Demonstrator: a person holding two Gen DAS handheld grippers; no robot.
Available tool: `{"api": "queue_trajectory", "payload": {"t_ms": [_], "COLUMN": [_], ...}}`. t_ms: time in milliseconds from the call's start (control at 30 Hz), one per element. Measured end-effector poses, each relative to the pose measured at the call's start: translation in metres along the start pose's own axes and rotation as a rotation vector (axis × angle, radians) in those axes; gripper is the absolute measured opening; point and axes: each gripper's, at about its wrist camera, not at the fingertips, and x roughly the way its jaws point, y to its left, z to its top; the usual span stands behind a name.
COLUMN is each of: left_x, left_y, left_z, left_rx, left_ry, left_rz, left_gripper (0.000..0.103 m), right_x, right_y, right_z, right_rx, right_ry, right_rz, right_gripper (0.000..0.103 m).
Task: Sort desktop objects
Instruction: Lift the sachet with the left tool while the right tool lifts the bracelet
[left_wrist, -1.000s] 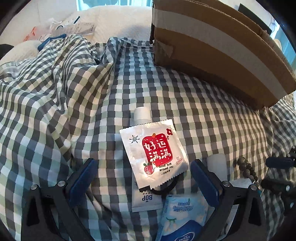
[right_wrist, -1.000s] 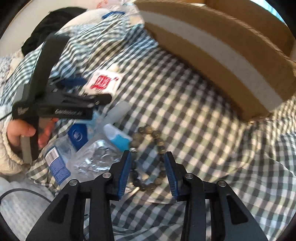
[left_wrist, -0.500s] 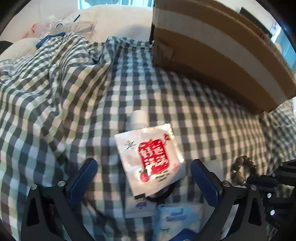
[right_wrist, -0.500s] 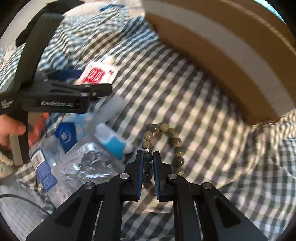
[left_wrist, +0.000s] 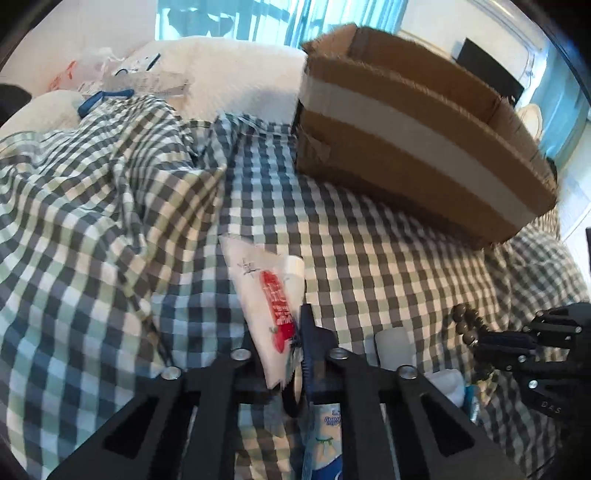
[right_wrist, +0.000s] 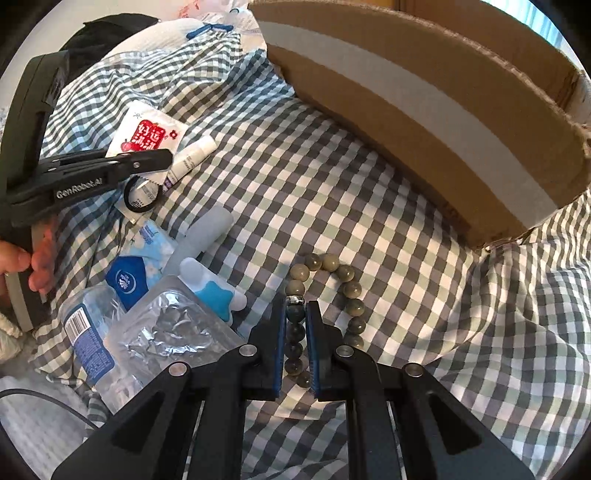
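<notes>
My left gripper (left_wrist: 295, 332) is shut on a white sachet with a red label (left_wrist: 266, 295) and holds it tilted on edge above the checked cloth; the sachet also shows in the right wrist view (right_wrist: 147, 133), with the left gripper (right_wrist: 162, 157) clamped on its lower edge. My right gripper (right_wrist: 297, 314) is shut on a bead bracelet (right_wrist: 343, 275) that lies on the cloth; the bracelet also shows at the right of the left wrist view (left_wrist: 467, 325). An open cardboard box (right_wrist: 424, 92) stands behind, also seen in the left wrist view (left_wrist: 417, 147).
A pile lies at the left: a white tube (right_wrist: 192, 155), a black hair tie (right_wrist: 142, 194), a tissue pack (right_wrist: 136, 266), a grey tube (right_wrist: 203, 236), a blister pack (right_wrist: 166, 332), a white-blue item (right_wrist: 214, 288). The checked cloth (right_wrist: 332, 184) is rumpled at the far left.
My left gripper closed on the sachet and lifted it on edge. My right gripper closed on the bracelet about half a second ago and still holds it.
</notes>
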Motion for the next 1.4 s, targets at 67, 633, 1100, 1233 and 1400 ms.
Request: {"api": "queue_trajectory", "payload": {"t_ms": [67, 633, 1100, 1233, 1400], "left_x": [-0.004, -0.025, -0.057, -0.069, -0.074], "left_y": [0.006, 0.013, -0.007, -0.016, -0.021], "left_z": [0.002, 0.009, 0.022, 0.023, 0.019], "left_rx": [-0.026, -0.052, -0.011, 0.014, 0.014], "left_ry": [0.0, -0.102, -0.159, -0.177, -0.18], "left_rz": [-0.013, -0.038, -0.072, -0.076, -0.083], "left_gripper": [0.01, 0.004, 0.004, 0.004, 0.004], "right_x": [-0.001, -0.005, -0.079, -0.09, -0.048], "right_y": [0.0, 0.0, -0.002, 0.003, 0.004], "right_z": [0.001, 0.003, 0.017, 0.018, 0.011], "right_rx": [0.0, -0.017, -0.05, -0.082, -0.102], "right_ry": [-0.006, -0.023, -0.165, -0.171, -0.067], "right_rz": [-0.005, 0.001, -0.049, -0.053, -0.037], "right_gripper": [0.01, 0.01, 0.003, 0.003, 0.017]}}
